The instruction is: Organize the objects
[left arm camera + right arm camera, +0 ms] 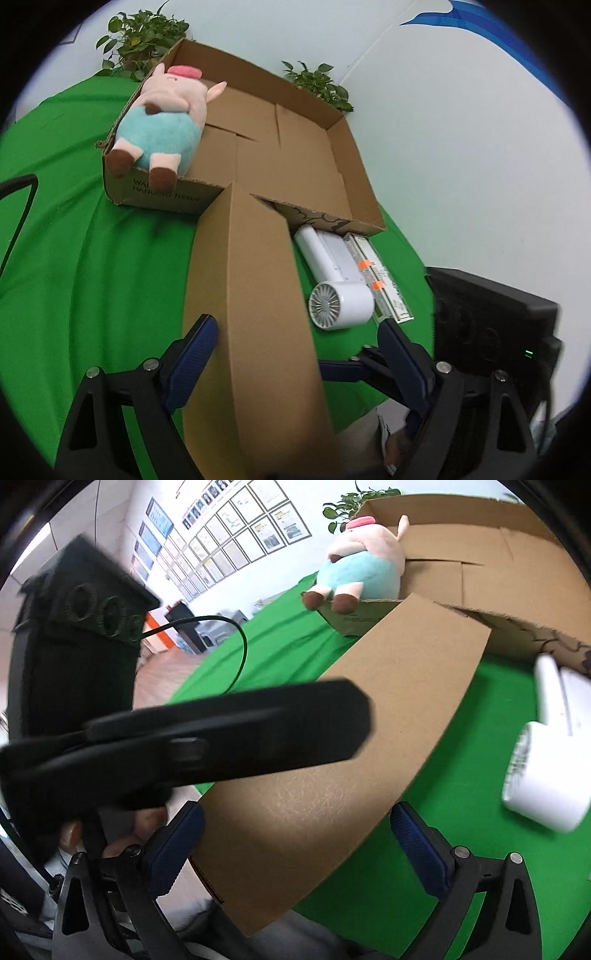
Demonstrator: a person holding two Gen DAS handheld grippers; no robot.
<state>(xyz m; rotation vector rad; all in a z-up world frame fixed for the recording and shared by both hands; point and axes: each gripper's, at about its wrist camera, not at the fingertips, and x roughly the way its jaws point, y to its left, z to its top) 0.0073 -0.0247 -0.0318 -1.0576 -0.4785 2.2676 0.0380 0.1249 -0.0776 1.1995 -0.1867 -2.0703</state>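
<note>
Plush pig [162,122] lies at the left end of the cardboard box [354,177], already stowed. Box flap [255,302] folds outward between the spread left claw [295,332], clearing the opening. Hair dryer [340,280] and ruler [388,280] wait on the green bench [92,266]; right claw [295,830] spread, empty.
</note>
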